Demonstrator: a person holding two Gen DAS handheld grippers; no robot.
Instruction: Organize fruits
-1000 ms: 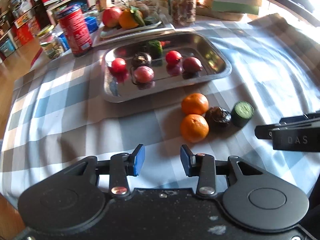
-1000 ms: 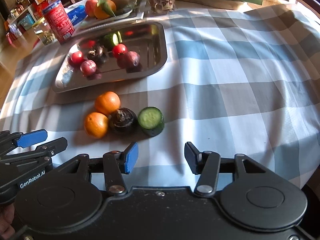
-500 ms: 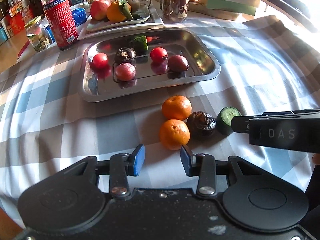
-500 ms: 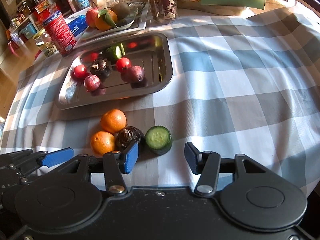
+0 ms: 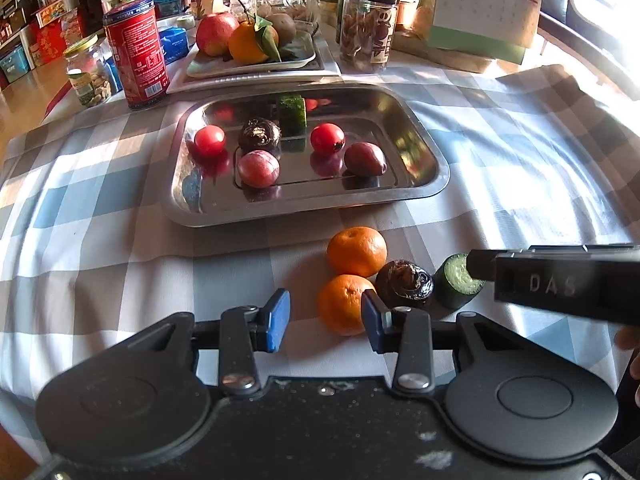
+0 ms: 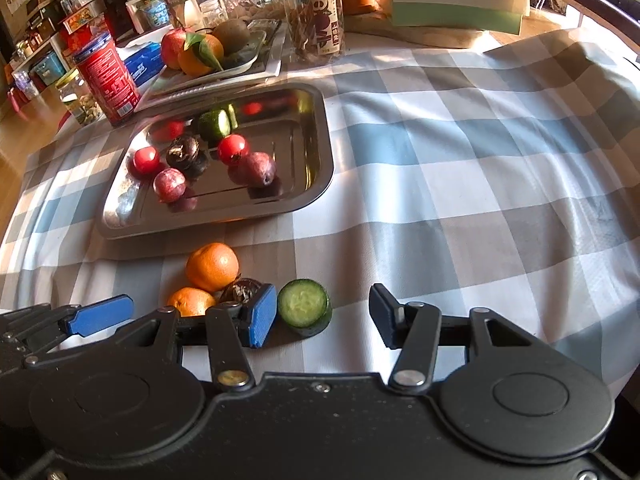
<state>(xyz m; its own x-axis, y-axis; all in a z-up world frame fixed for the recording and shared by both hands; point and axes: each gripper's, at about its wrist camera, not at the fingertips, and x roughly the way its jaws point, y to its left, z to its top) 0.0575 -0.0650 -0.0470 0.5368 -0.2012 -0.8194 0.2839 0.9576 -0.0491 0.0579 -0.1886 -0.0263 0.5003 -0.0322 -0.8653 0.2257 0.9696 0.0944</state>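
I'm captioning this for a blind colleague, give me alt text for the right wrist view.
The right hand-held gripper hangs open around a cucumber piece on a checked tablecloth, beside two oranges and a dark fruit. Behind, a steel tray holds more fruit.

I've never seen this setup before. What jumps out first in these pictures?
The shiny steel tray mid-table, holding small red, purple and dark fruits plus a cucumber chunk. Nearer, on the checked cloth, two oranges, a dark fruit and a cucumber piece sit clustered, with both open tongs, left and right, close by.
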